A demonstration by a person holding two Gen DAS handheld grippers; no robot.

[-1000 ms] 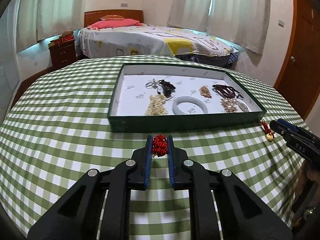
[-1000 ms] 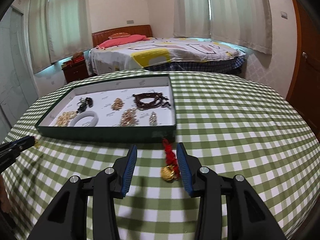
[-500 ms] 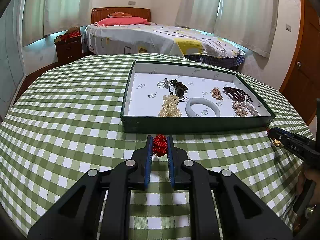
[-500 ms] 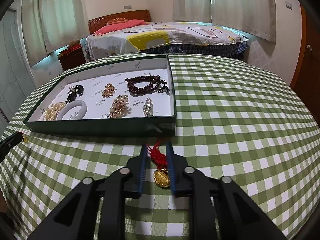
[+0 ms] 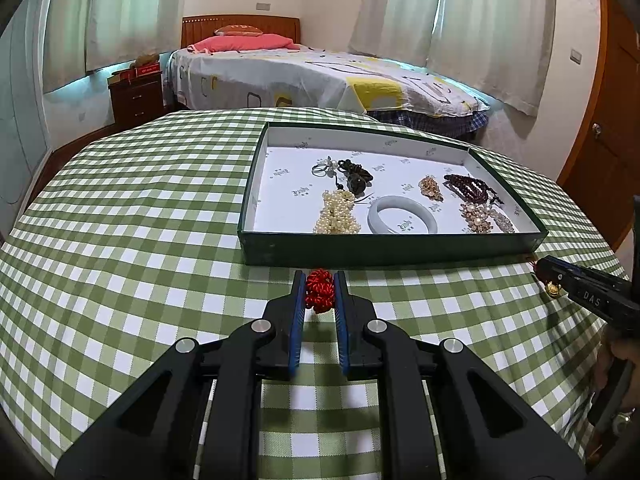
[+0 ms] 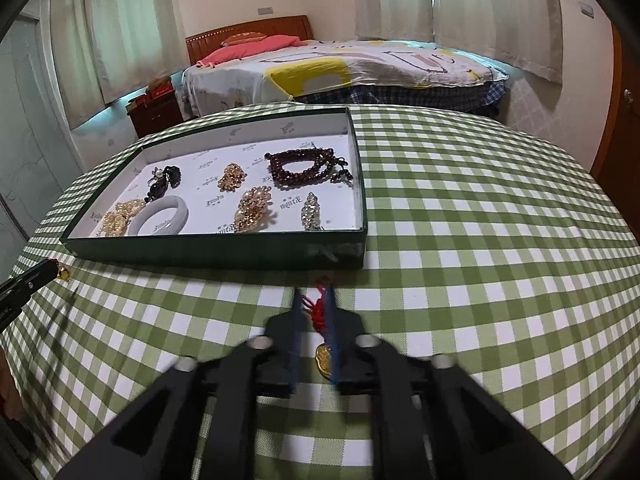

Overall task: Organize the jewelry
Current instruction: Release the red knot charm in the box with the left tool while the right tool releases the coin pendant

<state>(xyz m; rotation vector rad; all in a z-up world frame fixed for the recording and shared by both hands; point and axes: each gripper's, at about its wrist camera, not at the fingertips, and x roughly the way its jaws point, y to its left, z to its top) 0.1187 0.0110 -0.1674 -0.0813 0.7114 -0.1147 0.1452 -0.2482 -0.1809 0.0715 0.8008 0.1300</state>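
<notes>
My left gripper is shut on a red knotted cord charm, held just above the checked cloth in front of the green tray. My right gripper is shut on a red cord with a gold pendant, lifted near the tray's front right corner. The right gripper also shows at the right edge of the left wrist view with the gold pendant hanging under it. The tray holds a pearl strand, a pale jade bangle, dark red beads and gold brooches.
The round table has a green and white checked cloth. The left gripper's tip shows at the left edge of the right wrist view. A bed, a dark nightstand and a wooden door lie beyond the table.
The right gripper closed on the red cord with the gold pendant and lifted it off the cloth. The left gripper stayed shut on the red charm and drifted left and up.
</notes>
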